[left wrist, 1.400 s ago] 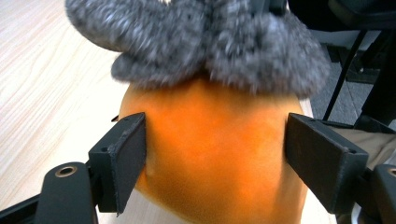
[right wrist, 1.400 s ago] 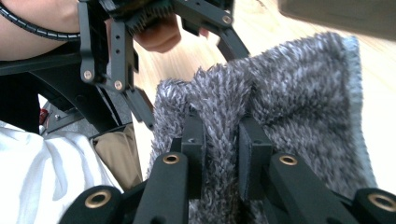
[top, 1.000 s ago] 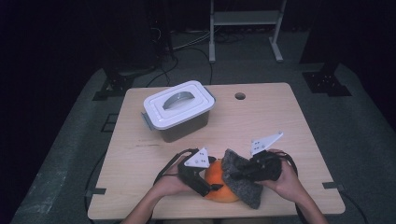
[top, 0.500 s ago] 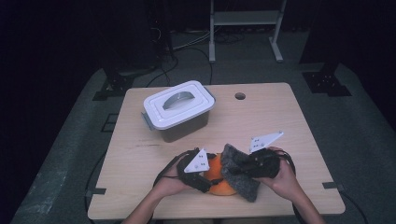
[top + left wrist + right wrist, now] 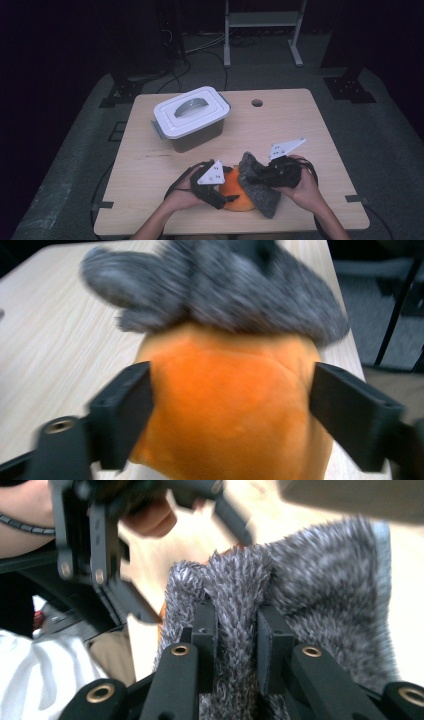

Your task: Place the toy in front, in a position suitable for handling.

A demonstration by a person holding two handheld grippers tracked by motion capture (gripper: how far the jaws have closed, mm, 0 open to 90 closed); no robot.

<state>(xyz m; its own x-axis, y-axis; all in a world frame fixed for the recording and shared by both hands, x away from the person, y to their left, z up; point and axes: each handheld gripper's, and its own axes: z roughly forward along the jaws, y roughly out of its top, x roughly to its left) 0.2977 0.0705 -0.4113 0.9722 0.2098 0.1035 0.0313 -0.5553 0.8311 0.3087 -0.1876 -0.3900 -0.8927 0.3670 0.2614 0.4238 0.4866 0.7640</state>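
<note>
**Item: orange plush with grey fuzzy cover, near table edge**

Changed since the earlier pictures: I see the grey cover lifted into a higher fold on the right of the plush; both hands have kept their places. My left gripper's jaws dipped inward and have just been opening again, with the orange plush between them, the pads against its sides, a wide hold. My right gripper is pinched tight on a ridge of the grey cover.

Location: the plush lies at the near middle of the table, between the hands.

Reading: cover looks partly peeled, plush braced; work seems midway.

Surroundings: lidded white bin stands well apart, behind and to the left.
</note>
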